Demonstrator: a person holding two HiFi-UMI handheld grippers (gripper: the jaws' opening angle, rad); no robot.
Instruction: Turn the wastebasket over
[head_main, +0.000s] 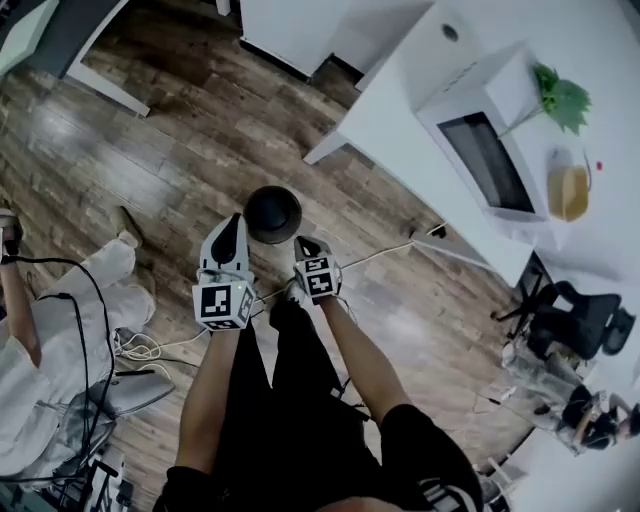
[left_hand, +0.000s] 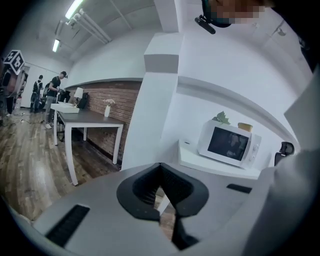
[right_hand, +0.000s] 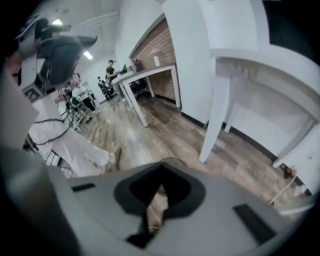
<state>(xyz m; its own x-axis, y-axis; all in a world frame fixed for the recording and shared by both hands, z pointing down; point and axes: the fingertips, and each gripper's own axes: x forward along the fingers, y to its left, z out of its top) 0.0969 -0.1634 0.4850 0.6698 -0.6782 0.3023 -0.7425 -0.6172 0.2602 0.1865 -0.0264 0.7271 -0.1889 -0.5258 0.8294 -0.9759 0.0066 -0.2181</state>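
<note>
The wastebasket is round and black and stands on the wooden floor, seen from above in the head view. My left gripper hangs in the air just to its left, fingertips near its rim. To the basket's lower right, my right gripper is also held off the floor. Neither touches the basket. In the left gripper view the left gripper has its dark pads together with nothing between them. The right gripper looks the same in its own view, pointing down at the floor.
A white desk with a microwave and a plant stands at the right. A person in white trousers sits at the left, with cables on the floor. An office chair is at the far right.
</note>
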